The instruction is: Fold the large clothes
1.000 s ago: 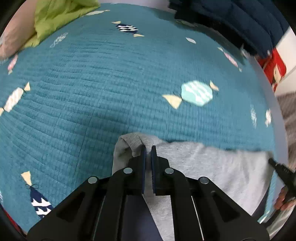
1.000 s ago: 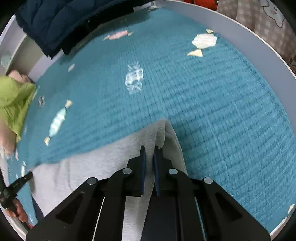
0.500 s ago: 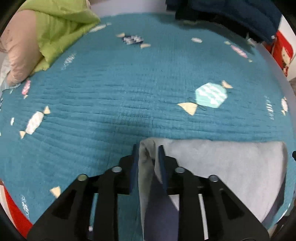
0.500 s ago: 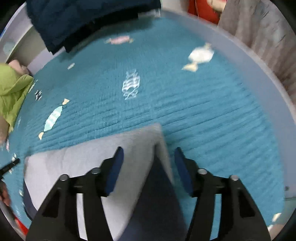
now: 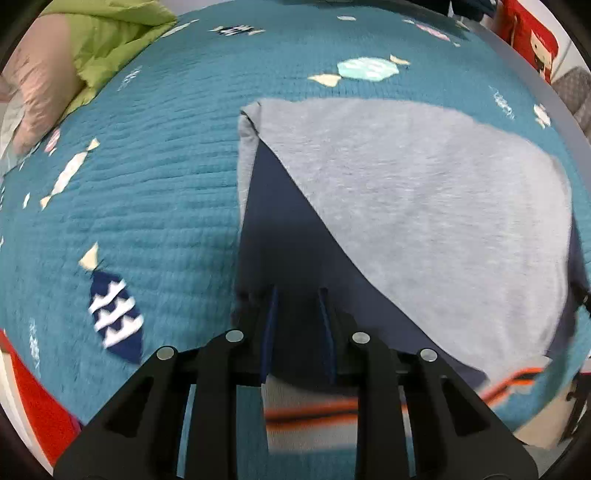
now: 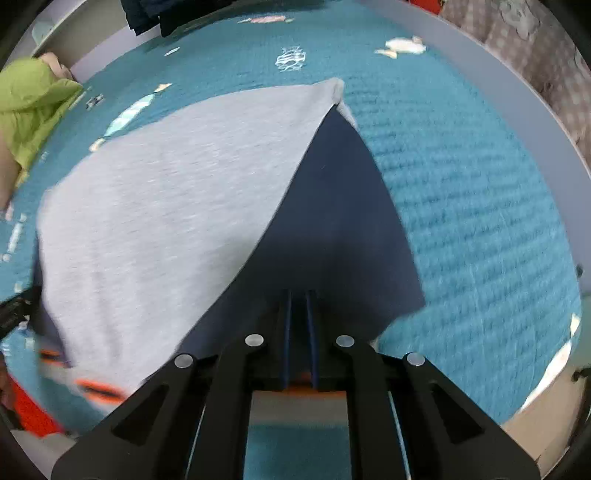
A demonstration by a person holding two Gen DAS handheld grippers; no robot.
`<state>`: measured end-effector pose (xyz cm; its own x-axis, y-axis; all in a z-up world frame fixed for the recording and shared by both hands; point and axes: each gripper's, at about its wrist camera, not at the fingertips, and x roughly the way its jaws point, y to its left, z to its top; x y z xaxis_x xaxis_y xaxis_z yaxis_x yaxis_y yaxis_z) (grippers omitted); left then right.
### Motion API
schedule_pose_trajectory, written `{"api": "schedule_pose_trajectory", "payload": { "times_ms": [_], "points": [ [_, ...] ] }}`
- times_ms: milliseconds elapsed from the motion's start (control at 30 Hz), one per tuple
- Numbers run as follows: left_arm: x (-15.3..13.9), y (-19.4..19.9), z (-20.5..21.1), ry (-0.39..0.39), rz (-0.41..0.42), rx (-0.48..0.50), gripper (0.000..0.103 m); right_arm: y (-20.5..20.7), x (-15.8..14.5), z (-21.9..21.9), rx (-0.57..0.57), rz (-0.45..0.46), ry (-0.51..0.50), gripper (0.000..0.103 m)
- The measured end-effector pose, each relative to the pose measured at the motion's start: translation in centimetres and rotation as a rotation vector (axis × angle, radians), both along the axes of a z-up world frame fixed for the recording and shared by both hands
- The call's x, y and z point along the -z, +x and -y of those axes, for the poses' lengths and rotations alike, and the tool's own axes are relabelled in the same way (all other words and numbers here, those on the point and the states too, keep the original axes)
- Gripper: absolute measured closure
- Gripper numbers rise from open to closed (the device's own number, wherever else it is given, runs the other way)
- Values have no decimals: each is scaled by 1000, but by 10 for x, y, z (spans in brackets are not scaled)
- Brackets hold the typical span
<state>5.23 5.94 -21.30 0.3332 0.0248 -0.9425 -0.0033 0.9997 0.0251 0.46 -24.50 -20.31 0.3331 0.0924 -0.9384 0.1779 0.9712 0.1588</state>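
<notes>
Left tongs: the left gripper (image 5: 297,295) stands a narrow way apart, its blue pads over the dark navy part of the garment; jaws opened a little within the past second, since steady. No cloth is seen pinched between the pads, so it reads as released.
Right tongs: the right gripper (image 6: 298,295) is nearly clenched, a thin slit between the pads, after swinging wide and closing again just now. Whether cloth is caught in that slit I cannot tell.
Task's thing: the grey garment (image 5: 424,206) (image 6: 166,199) lies flat on the teal quilt (image 5: 155,192) (image 6: 472,206), grey layer folded over navy, orange-striped hem nearest the tongs.
Far left: green jacket (image 5: 107,40) (image 6: 29,103) at the quilt's edge.
Far side: dark blue clothing (image 6: 147,11) heaped beyond the quilt.
</notes>
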Motion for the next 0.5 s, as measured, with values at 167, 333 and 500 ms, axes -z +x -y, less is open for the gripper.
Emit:
{"api": "schedule_pose_trajectory", "payload": {
  "times_ms": [167,333,500],
  "points": [
    [29,-8,-11,-131,-101,-23,81,-17,26,4,38,-67,128,95],
    [15,-3,-19,-171,-103,-62,84,-17,14,17,89,-81,193,94],
    [-11,-8,-8,-167,-60,-23,84,-13,-31,15,64,62,225,92]
  ]
}}
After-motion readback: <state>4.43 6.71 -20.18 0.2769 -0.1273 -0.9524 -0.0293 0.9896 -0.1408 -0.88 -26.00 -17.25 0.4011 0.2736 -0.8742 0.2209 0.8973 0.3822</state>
